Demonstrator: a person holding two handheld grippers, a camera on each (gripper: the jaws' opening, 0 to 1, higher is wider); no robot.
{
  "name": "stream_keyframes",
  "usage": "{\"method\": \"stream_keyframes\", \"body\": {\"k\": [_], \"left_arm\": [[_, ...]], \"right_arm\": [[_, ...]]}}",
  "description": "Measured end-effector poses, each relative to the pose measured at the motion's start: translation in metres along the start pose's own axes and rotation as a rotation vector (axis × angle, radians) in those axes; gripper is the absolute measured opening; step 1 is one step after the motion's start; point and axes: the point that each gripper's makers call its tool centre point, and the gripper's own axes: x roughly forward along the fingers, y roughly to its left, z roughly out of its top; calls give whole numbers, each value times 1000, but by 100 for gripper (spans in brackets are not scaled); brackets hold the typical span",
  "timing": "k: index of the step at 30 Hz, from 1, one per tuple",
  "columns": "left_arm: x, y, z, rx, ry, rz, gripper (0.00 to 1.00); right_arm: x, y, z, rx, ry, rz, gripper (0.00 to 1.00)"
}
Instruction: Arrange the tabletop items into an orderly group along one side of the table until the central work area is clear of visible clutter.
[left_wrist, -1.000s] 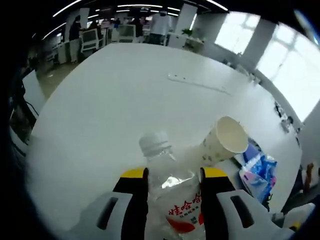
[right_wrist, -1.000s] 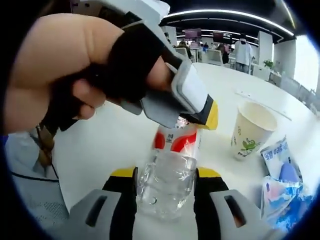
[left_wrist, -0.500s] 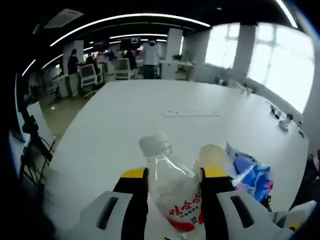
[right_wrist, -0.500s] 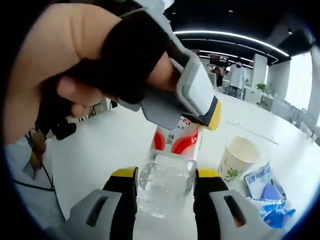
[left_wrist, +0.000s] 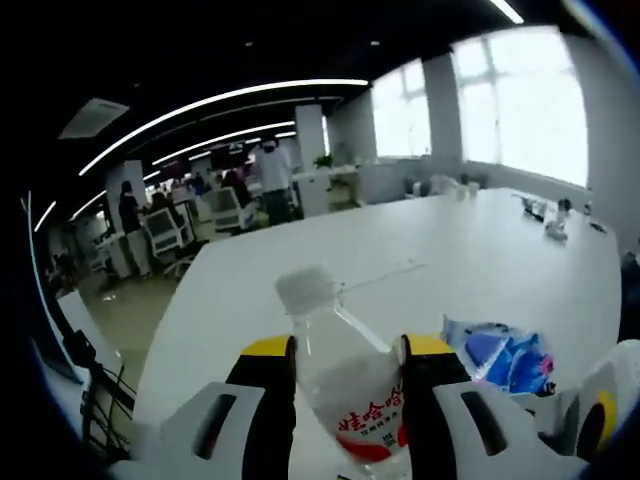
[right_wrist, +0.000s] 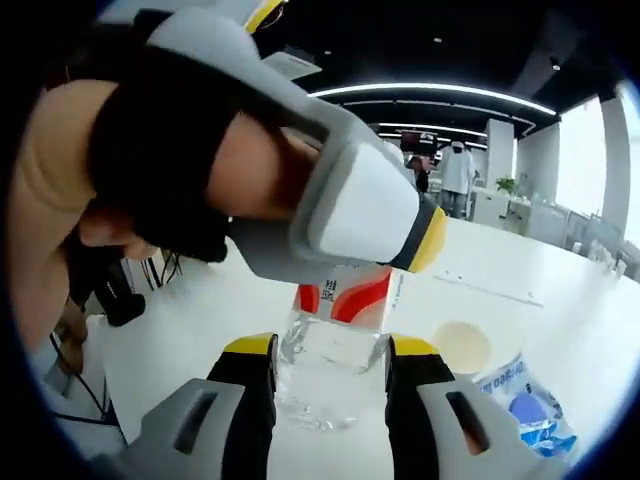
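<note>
Gripping one water bottle (left_wrist: 350, 385), both grippers apparently hold it aloft.

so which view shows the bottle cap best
The left gripper view: the white cap and the neck of the clear bottle rise in full above the left tool. In the right gripper view the left tool covers the bottle's top, leaving its red label and clear lower body between the right tool.

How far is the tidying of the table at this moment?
Nothing looks finally placed yet. In hand: both grippers, left and right, clamp the water bottle. Left: setting it beside the paper cup and blue snack packets.
</note>
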Motion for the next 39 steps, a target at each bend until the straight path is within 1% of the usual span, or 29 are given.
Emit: {"method": "stream_keyframes", "body": {"k": [1, 3, 6, 8, 9, 10, 11, 13, 15, 16, 18, 22, 23, 24, 25, 27, 30, 33, 36, 37, 39], "left_arm": [[-3, 0, 3, 3, -10, -6, 36], [-5, 1, 2, -10, -20, -16, 36], [-4, 2, 1, -30, -37, -34, 36], [-1, -1, -2, -11, -37, -52, 36], [1, -1, -3, -4, -36, -59, 36], [2, -1, -3, 3, -34, -62, 36], [3, -1, -4, 9, -32, -66, 35], [4, -2, -3, 15, -40, -78, 35], [5, -3, -4, 48, -39, -77, 35], [7, -2, -6, 68, -39, -71, 35], [8, 1, -8, 61, -39, -70, 35], [8, 5, -9, 67, -52, -59, 35], [9, 6, -8, 68, -61, -57, 35], [10, 6, -7, 71, -71, -57, 36], [13, 7, -7, 83, -78, -45, 36], [17, 8, -7, 120, -86, -37, 36], [25, 7, -9, 109, -87, -39, 36], [32, 6, -9, 94, -97, -39, 36], [40, 2, -10, 124, -100, -42, 36], [42, 1, -10, 134, -103, -45, 36], [47, 2, -11, 137, -106, -47, 36]], "right_arm": [[-1, 0, 2, -4, -8, 11, 39], [-2, 0, 2, -3, -13, 33, 40], [-5, 1, 4, -41, -26, 62, 40], [-3, 3, 2, -7, -13, 90, 40], [-3, 2, 2, -4, -13, 95, 41], [-2, 3, 2, 9, -10, 122, 41], [-2, 1, 2, 14, -7, 124, 41], [-2, -1, 3, -8, -7, 127, 41], [-1, -4, 6, -24, -12, 145, 40], [-2, -6, 7, -22, -10, 145, 40], [-4, -15, 9, -58, -20, 128, 42], [-19, -29, 6, -84, -17, 128, 42], [-25, -35, 4, -106, -16, 122, 42], [-30, -39, 3, -106, -15, 122, 42], [-40, -44, 1, -109, -12, 122, 41], [-54, -54, 0, -138, -25, 112, 41], [-74, -70, -1, -120, -30, 98, 41], [-97, -86, 2, -125, -46, 75, 41], [-119, -99, 5, -113, -57, 70, 40], [-126, -103, 6, -123, -53, 67, 40], [-144, -117, 13, -195, -64, 42, 39]]}}
